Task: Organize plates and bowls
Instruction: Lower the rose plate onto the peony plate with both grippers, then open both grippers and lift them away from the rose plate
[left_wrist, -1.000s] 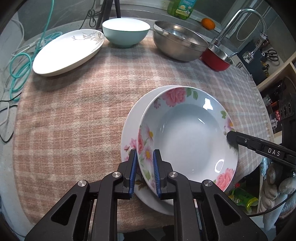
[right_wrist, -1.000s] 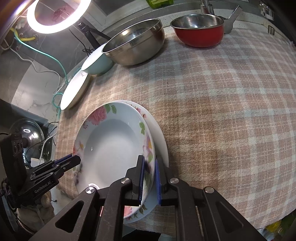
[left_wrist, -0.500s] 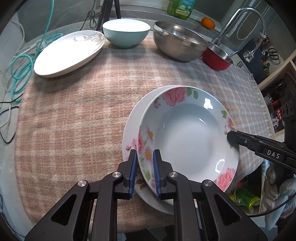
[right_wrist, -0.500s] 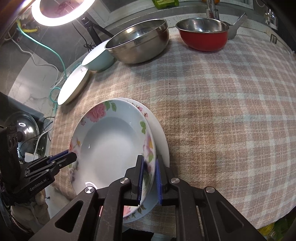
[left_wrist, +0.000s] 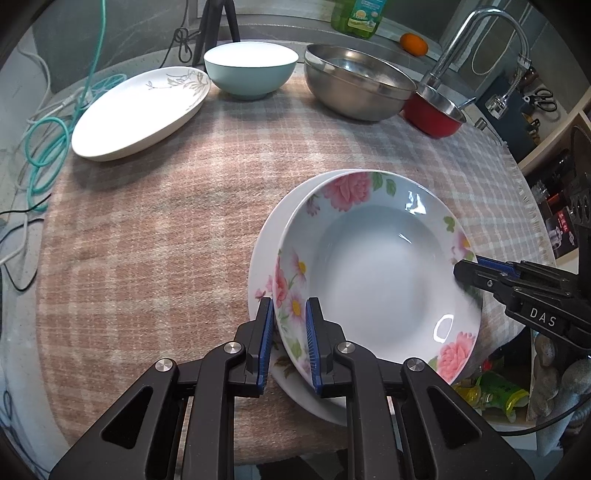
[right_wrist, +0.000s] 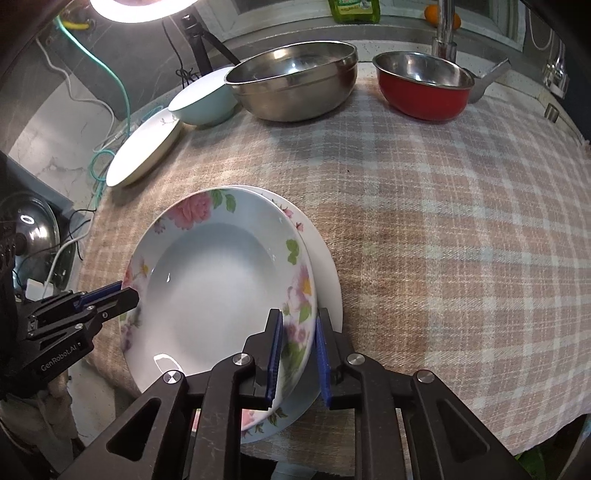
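While the floral soup plate (left_wrist: 376, 273) sits off-centre on the floral dinner plate (left_wrist: 264, 240) at the worktop's (left_wrist: 155, 229) near edge, your left gripper (left_wrist: 289, 321) clamps its rim; opposite, your right gripper (right_wrist: 298, 339) has just been opening around it.

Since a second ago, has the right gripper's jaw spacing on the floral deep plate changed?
Yes. The right gripper has just been opening; its outer pad now stands off the floral deep plate rim.

Green bottle (left_wrist: 357, 16), orange (left_wrist: 414, 43), faucet (left_wrist: 461, 44), teal cable (left_wrist: 48, 147) behind plaid cloth (left_wrist: 155, 229)
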